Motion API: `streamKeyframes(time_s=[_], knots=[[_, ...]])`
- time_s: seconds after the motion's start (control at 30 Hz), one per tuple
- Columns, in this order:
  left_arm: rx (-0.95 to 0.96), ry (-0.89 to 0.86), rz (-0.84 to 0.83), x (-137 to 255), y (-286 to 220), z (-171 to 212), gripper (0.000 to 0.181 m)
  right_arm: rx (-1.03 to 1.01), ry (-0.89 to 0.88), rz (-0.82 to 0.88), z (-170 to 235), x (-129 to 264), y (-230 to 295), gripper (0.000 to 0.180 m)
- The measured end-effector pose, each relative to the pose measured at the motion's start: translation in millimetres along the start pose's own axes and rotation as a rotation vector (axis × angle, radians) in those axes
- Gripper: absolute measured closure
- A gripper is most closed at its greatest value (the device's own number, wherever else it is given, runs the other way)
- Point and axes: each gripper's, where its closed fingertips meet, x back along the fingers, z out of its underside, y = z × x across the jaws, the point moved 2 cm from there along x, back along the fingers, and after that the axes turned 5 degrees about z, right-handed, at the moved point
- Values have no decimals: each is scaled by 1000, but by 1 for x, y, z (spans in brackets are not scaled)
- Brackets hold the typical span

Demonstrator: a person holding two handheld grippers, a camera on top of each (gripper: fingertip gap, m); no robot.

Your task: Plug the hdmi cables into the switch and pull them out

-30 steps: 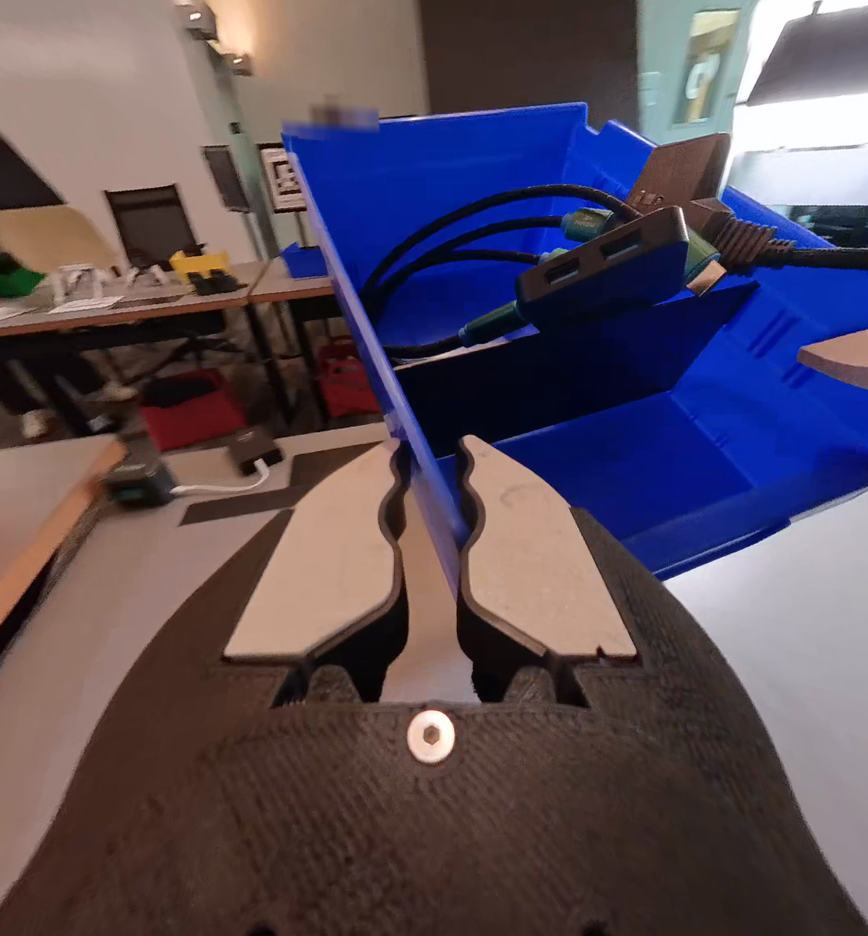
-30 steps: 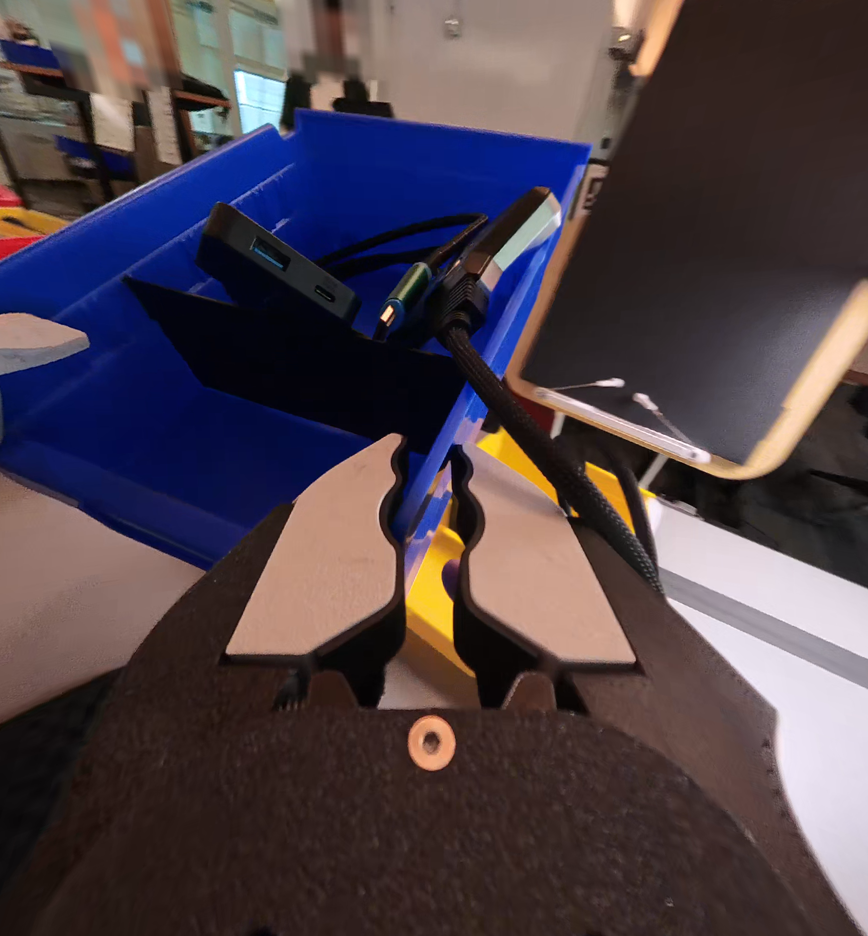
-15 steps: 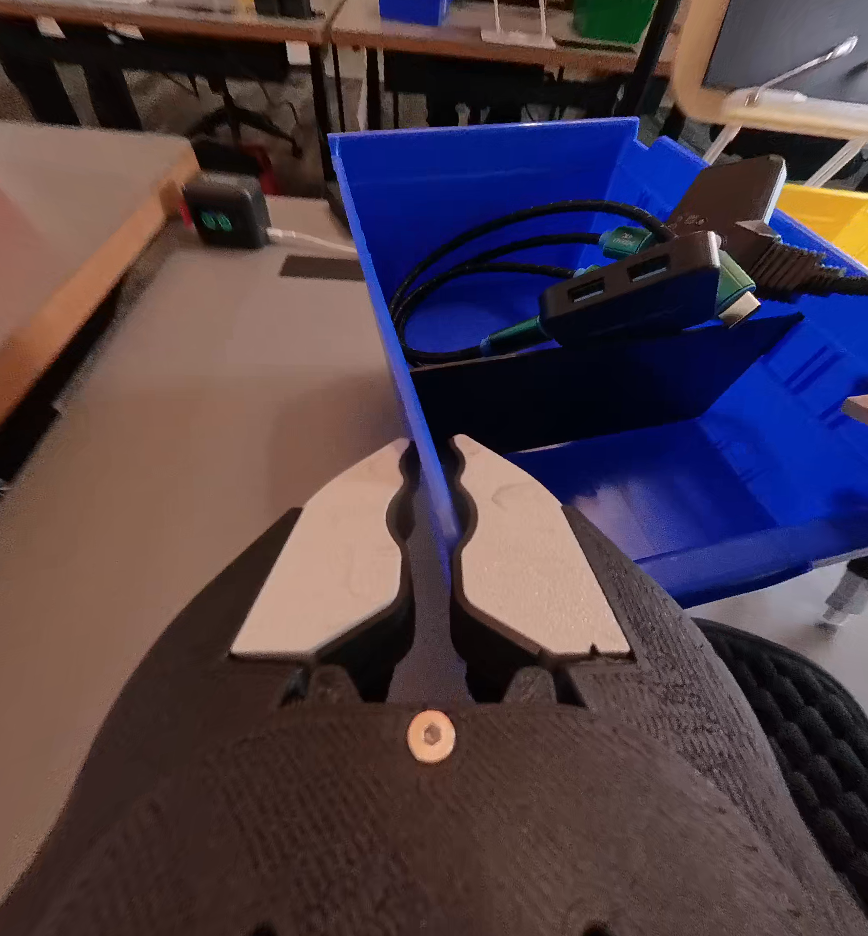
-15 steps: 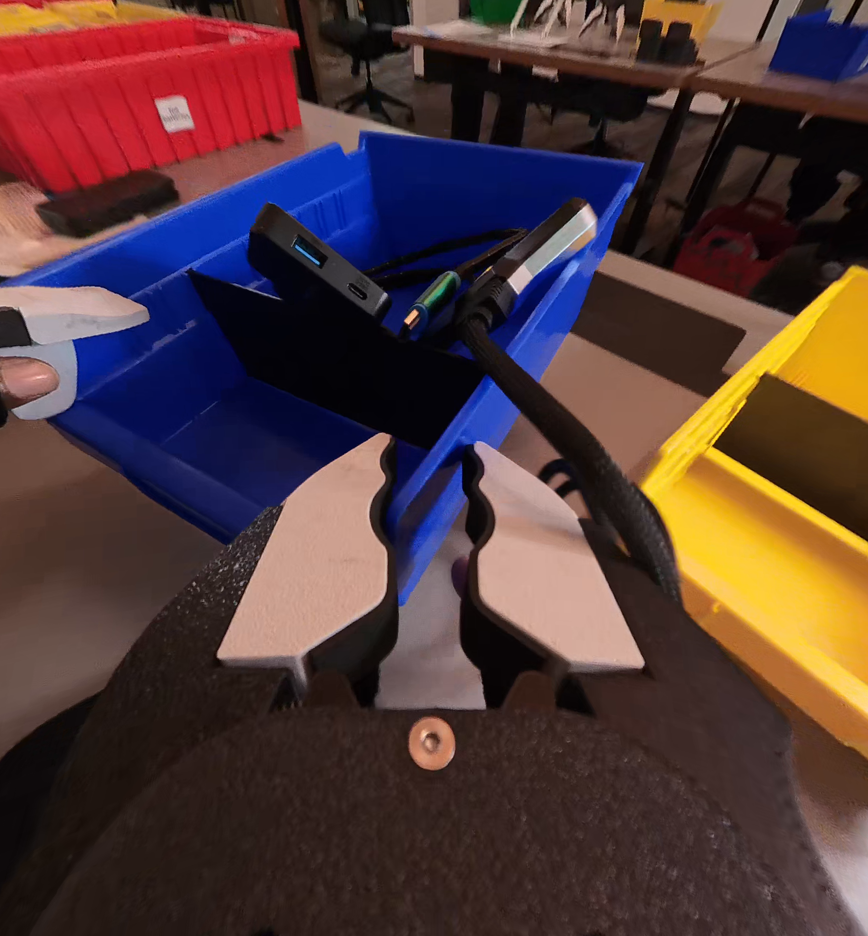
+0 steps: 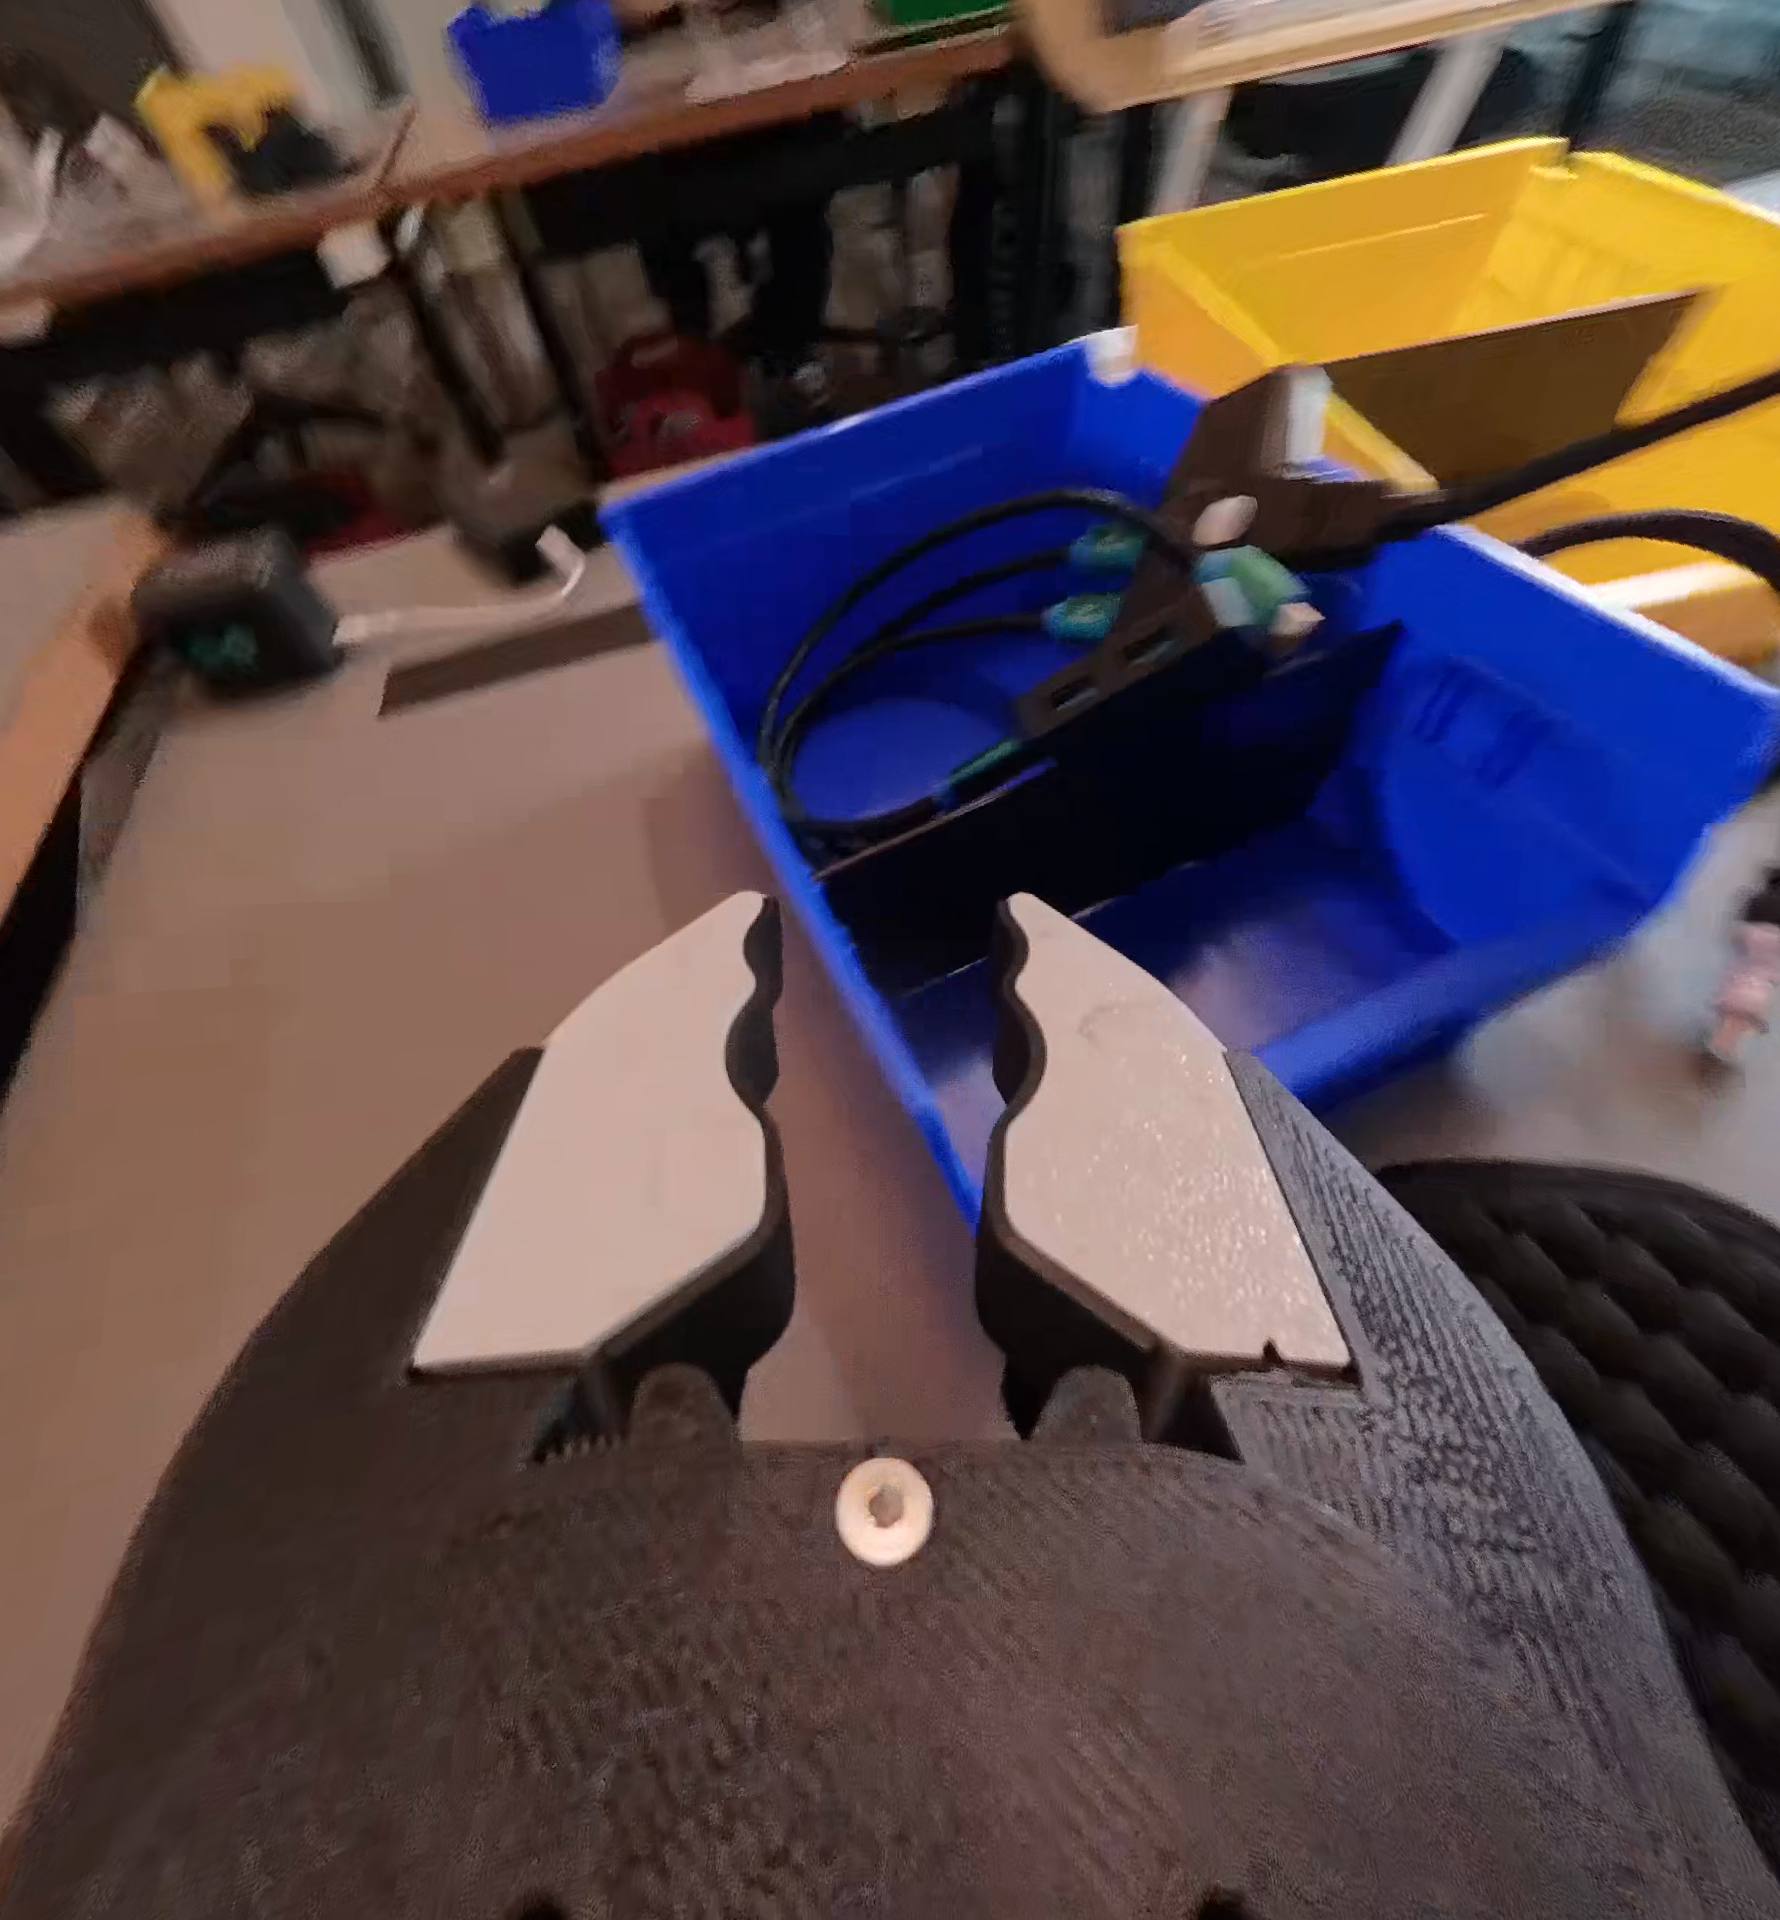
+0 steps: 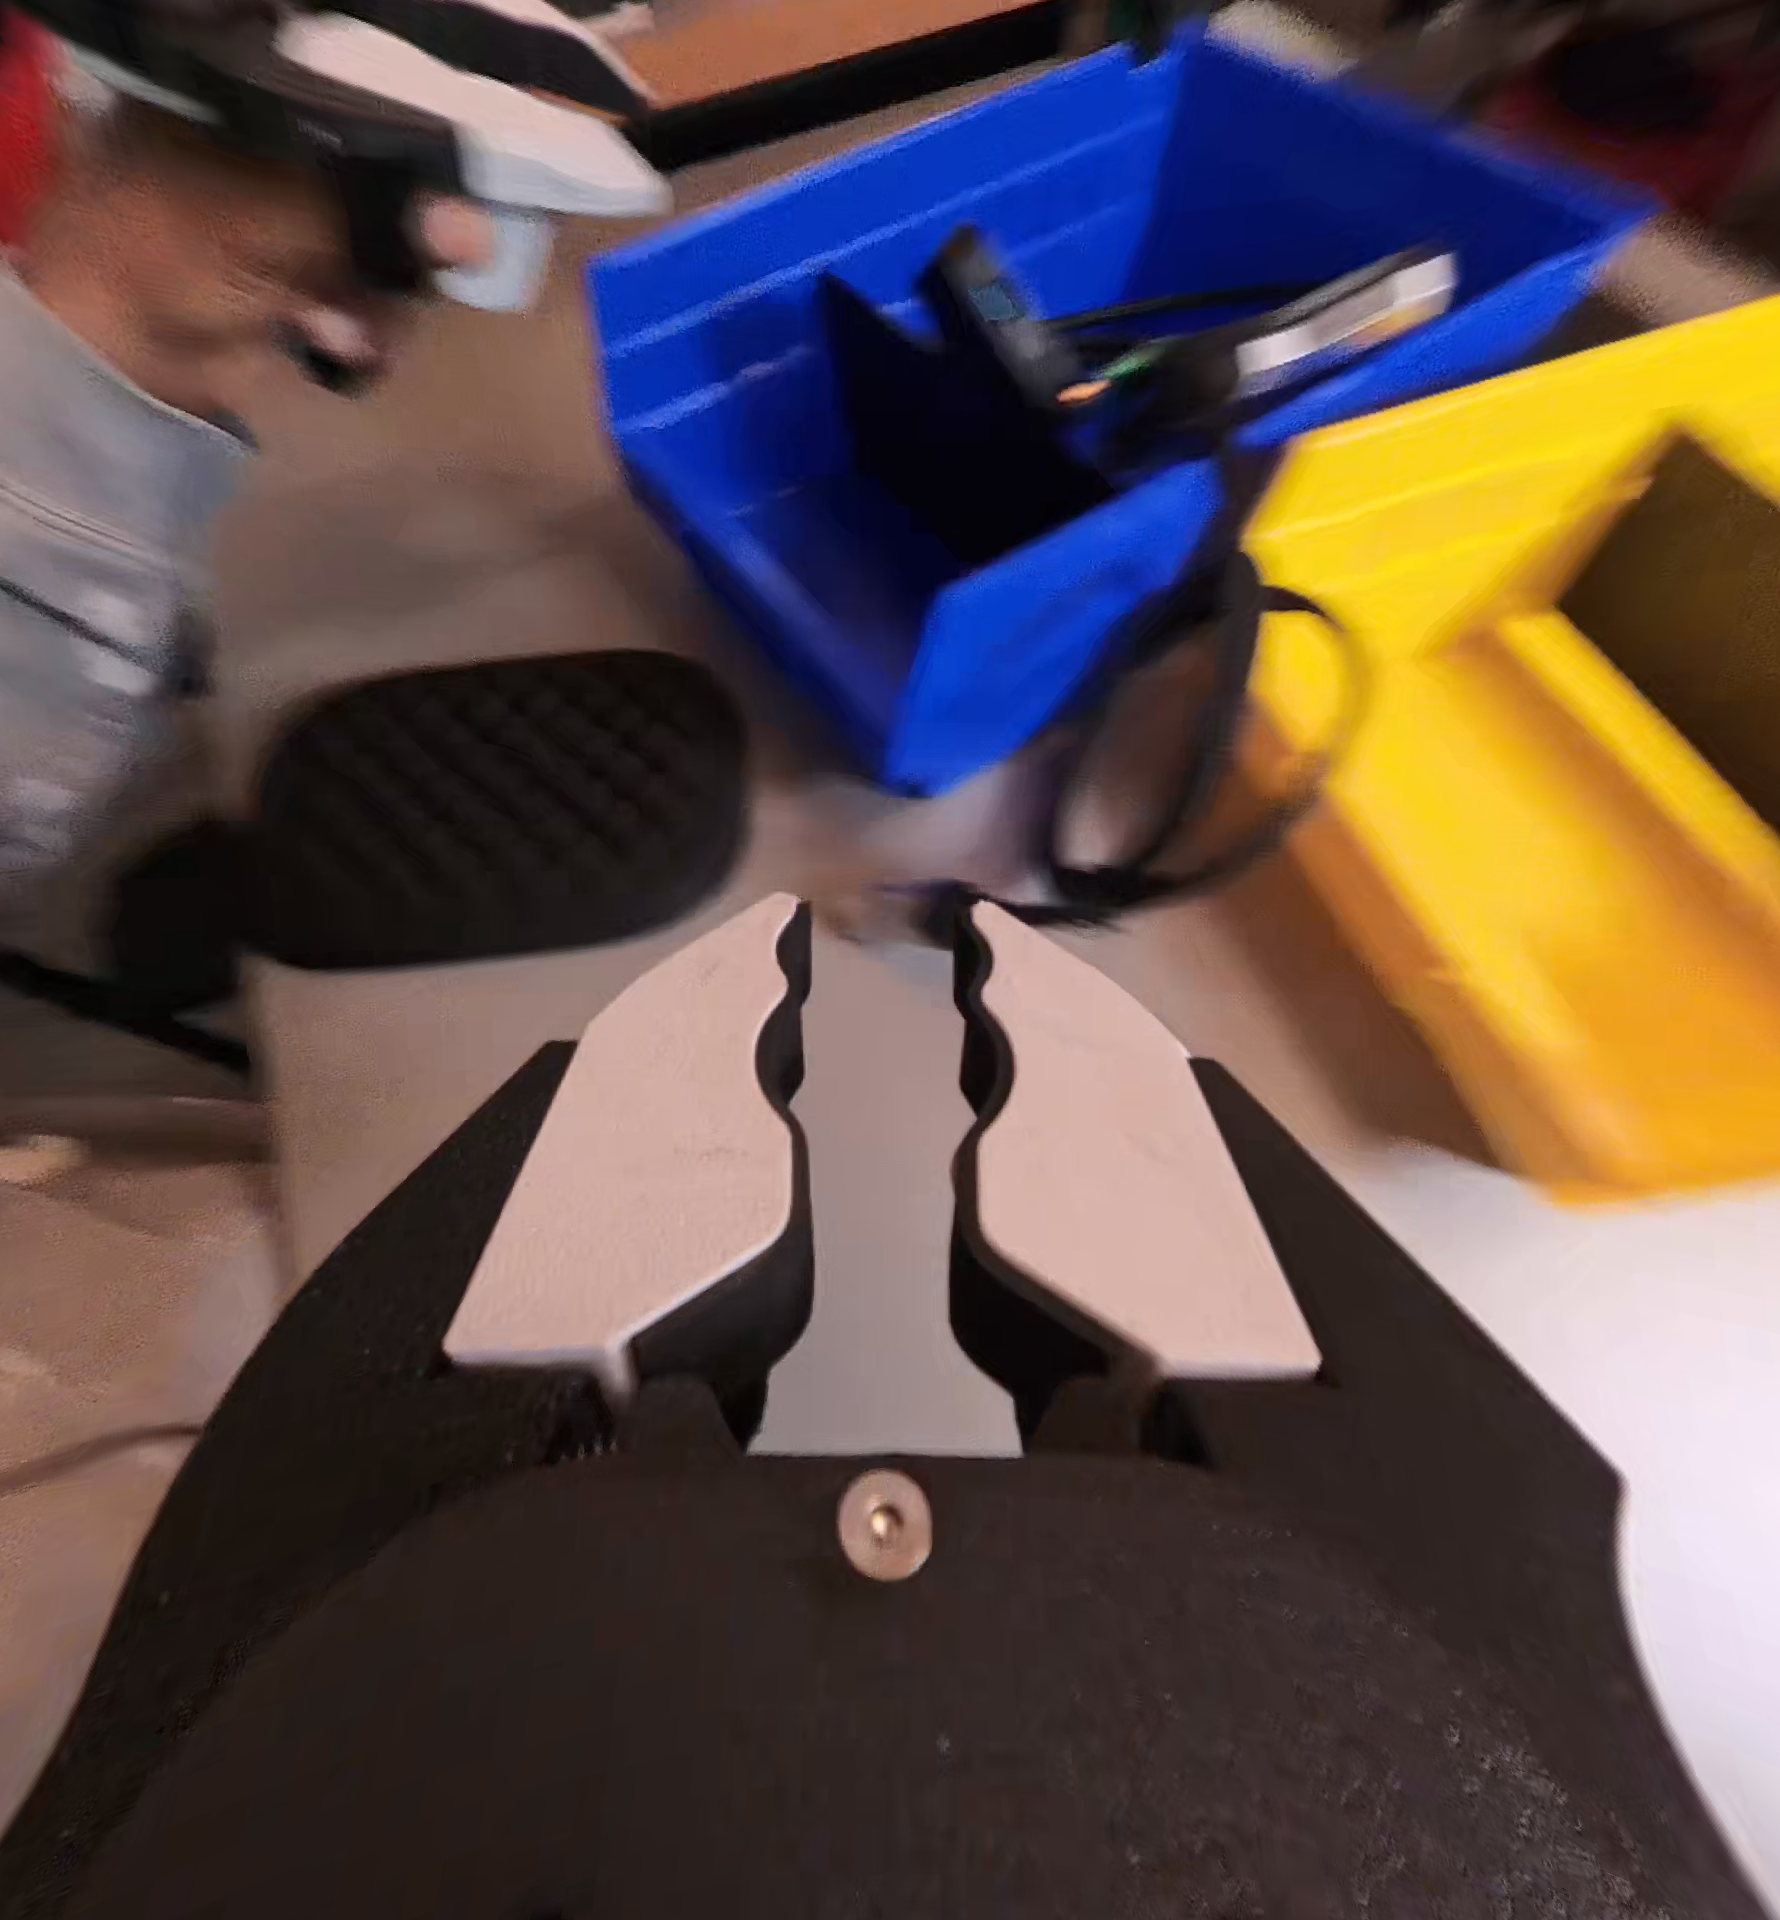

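Observation:
A blue bin [image 5: 1592, 748] stands on the table and holds the black switch [image 5: 1135, 665], thin black cables with green plugs [image 5: 1083, 613] and a black divider. A thick braided HDMI cable [image 5: 1696, 540] has one plug on the bin's far rim; it hangs over the right wall, its other plug [image 5: 1769, 914] on the table. My left gripper [image 5: 886, 914] is open, its fingers on either side of the bin's left wall without touching it. My right gripper [image 6: 881, 914] is open and empty, back from the bin's [image 6: 1021, 644] near corner. The switch [image 6: 990, 301] shows there, blurred.
A yellow bin [image 5: 1592, 312] stands right of the blue one, also in the right wrist view [image 6: 1488, 727]. A black mesh pad [image 6: 501, 800] lies in front of the blue bin. A small black device [image 5: 231, 634] sits at the table's far left. A person's sleeve [image 6: 34, 623] is at left.
Both grippers were shut on the blue bin's side walls and carried it. They have let go, opened and drawn back; the bin now rests on the table.

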Motion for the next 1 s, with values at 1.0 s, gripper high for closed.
streamKeyframes(time_s=[1.0], knots=[[-738,635,341,-76,-128,62,149,411,523,352,159,79,-150,149]])
